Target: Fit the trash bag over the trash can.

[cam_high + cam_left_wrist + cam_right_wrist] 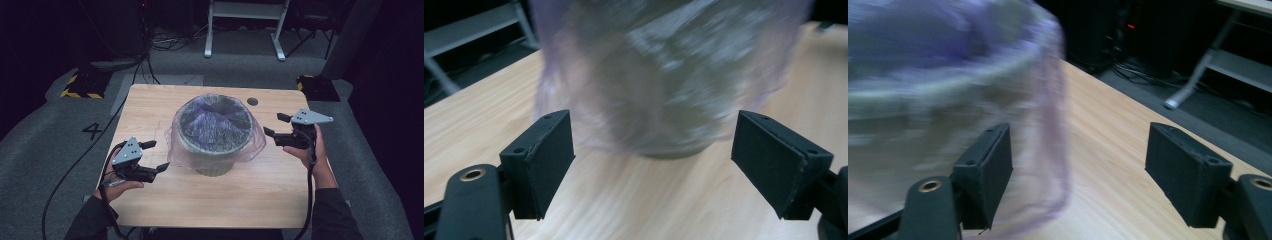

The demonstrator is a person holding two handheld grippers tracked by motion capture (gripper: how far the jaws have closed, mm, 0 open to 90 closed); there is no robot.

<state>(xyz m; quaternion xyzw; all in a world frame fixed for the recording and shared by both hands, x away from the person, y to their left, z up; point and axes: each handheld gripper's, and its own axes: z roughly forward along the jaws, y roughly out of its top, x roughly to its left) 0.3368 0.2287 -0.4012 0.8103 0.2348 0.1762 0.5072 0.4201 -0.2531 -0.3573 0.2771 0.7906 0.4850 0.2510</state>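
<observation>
A grey round bin [216, 167] stands in the middle of the wooden table [260, 195]. A thin purple plastic bag [215, 125] lines it, and the bag's edge hangs down over the rim. My left gripper [156, 156] is held just left of the bin, open, with nothing between its jaws. In the left gripper view the blurred bin and bag [664, 80] sit beyond the gripper [651, 165]. My right gripper [276, 125] hovers just right of the bin, open and holding nothing. The right gripper view has the blurred bag [948, 100] at the left, ahead of the gripper [1078, 170].
A small round hole [252, 101] sits in the table's far side. Beyond the table stand a white metal frame [245, 25] and cables on the grey floor. Yellow-and-black blocks [82, 85] lie at the far corners.
</observation>
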